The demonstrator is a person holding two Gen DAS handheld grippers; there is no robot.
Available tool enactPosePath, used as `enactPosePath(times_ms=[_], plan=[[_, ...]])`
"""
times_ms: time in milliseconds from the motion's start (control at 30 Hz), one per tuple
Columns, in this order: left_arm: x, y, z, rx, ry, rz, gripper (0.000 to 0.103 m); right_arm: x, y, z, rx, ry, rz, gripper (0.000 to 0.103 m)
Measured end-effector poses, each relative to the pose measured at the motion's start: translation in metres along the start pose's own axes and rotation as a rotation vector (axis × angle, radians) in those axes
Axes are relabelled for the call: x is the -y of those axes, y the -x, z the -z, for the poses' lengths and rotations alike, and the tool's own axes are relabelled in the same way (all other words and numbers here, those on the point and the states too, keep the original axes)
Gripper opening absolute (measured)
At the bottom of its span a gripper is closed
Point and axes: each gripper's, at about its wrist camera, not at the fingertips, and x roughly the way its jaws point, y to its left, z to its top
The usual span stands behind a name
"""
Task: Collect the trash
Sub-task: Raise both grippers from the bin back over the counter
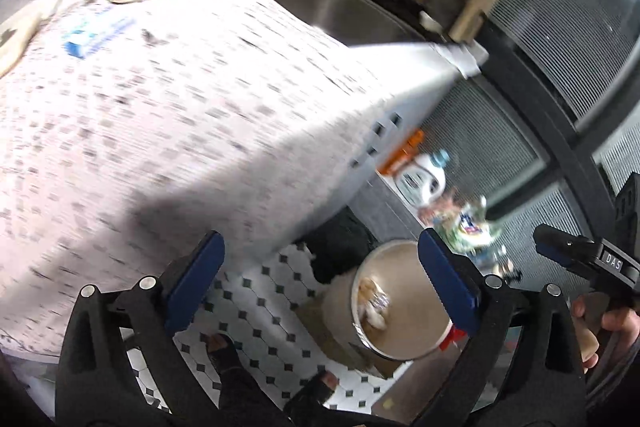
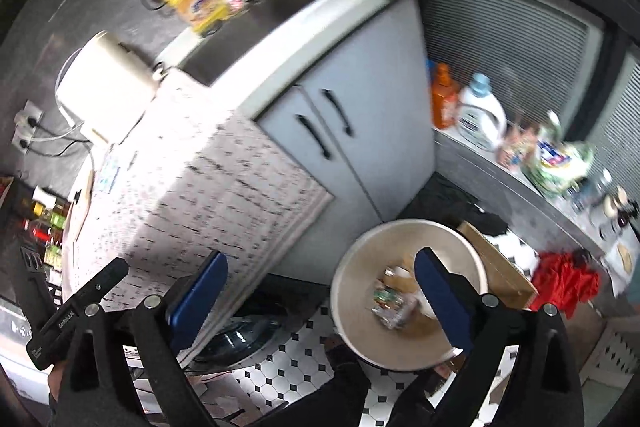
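Hovering over the bin, we've got both tools aimed down at the floor, and both views are smeared, so things are moving. Biggest thing first: the patterned counter cloth (image 1: 180, 115) fills the left wrist view from 9 to 12 o'clock, and it overhangs the edge. A gripper swinging past could snag that cloth and drag it, our likeliest mishap. Next, the round trash bin (image 2: 348, 279) sits on the checkered floor (image 2: 292, 367) at 5 o'clock in the right wrist view, beside the white cabinet (image 2: 360, 115). Trash, crumpled wrappers (image 2: 390, 301), already lies inside it. A low pass could clip the rim and tip it.

The left gripper (image 1: 320, 279) has its blue pads spread wide, nothing between them. The right gripper (image 2: 320, 291) is spread the same way, empty.

Only the right wrist view shows us the cabinet doors, a red cloth (image 2: 564, 279) at 3 o'clock and the dark appliance on the floor at 6 o'clock. Only the left wrist view shows pale crumpled pieces (image 1: 374, 303) against the bin's wall, and the person's feet at 6 o'clock.
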Motion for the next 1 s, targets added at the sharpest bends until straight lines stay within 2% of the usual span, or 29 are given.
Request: enactPosePath(times_ms=[367, 700, 1000], plan=[[-0.102, 0.034, -0.042, 0.088, 0.07, -0.064, 0.096, -0.123, -0.037, -0.027, 0.014, 0.103, -0.055, 0.093], [-0.187, 0.041, -0.079, 0.133, 0.078, -0.099, 0.096, -0.216, -0.081, -0.038, 0.028, 0.153, -0.09, 0.093], [-0.237, 0.024, -0.115, 0.13, 0.055, -0.129, 0.096, -0.26, -0.103, -0.048, 0.041, 0.154, -0.069, 0.093]])
